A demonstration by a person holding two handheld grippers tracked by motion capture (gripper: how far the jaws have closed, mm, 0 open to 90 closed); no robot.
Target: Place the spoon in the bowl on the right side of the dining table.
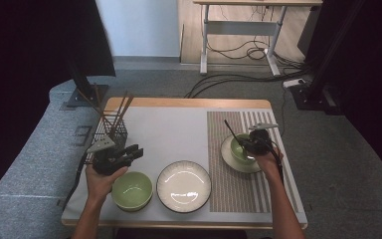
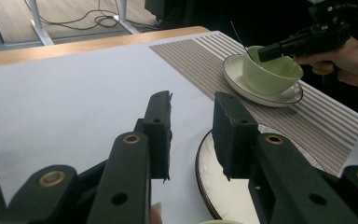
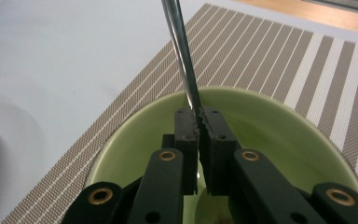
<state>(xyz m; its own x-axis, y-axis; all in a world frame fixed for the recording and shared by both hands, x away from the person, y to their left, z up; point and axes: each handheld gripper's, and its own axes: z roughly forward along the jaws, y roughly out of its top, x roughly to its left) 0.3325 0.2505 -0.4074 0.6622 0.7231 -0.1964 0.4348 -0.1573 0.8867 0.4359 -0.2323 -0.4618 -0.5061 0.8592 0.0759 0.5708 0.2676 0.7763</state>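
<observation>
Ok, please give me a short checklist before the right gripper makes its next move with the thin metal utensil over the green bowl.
1. Right gripper shut on the thin metal utensil handle: ok.
2. Gripper tips inside the small green bowl: ok.
3. Bowl seated on the white saucer: ok.
4. Saucer on the striped brown placemat: ok.
5. Utensil's lower end touching the bowl: cannot tell.
6. Left gripper open, apart from the bowl: ok.

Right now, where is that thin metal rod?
The thin metal rod is clamped in the right gripper, over the green bowl on the striped placemat.
</observation>
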